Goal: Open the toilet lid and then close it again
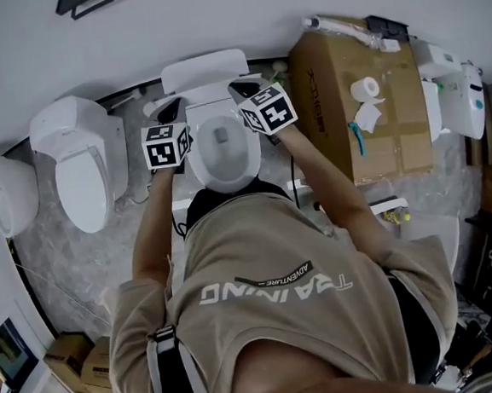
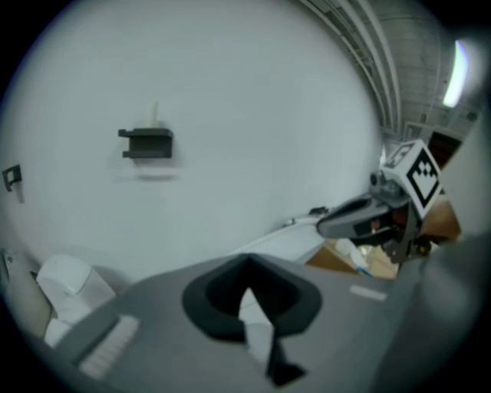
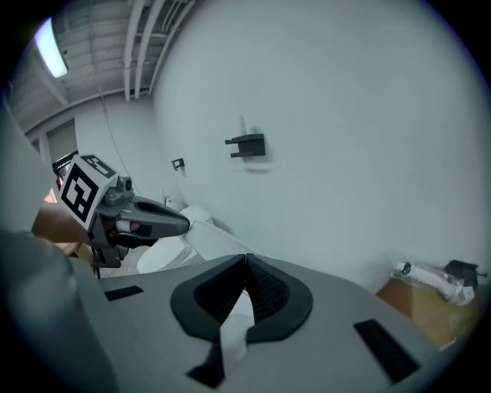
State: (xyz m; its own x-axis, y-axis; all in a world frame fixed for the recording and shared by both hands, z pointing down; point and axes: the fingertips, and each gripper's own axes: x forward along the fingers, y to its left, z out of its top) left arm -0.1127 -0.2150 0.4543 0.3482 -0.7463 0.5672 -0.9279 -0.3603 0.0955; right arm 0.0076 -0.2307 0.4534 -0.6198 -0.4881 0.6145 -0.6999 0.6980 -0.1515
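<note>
The white toilet stands in front of me against the wall, its bowl showing. The toilet lid is raised toward the wall. My left gripper is at the lid's left edge and my right gripper at its right edge. In the left gripper view the jaws of the left gripper meet at the tips with a white strip of lid between the pads. The right gripper shows the same, with white lid between its pads. Each gripper view shows the other gripper across the lid.
A second toilet stands to the left and a third white fixture further left. A tall cardboard box with a paper roll stands at the right. A dark bracket hangs on the wall. Small boxes lie on the floor.
</note>
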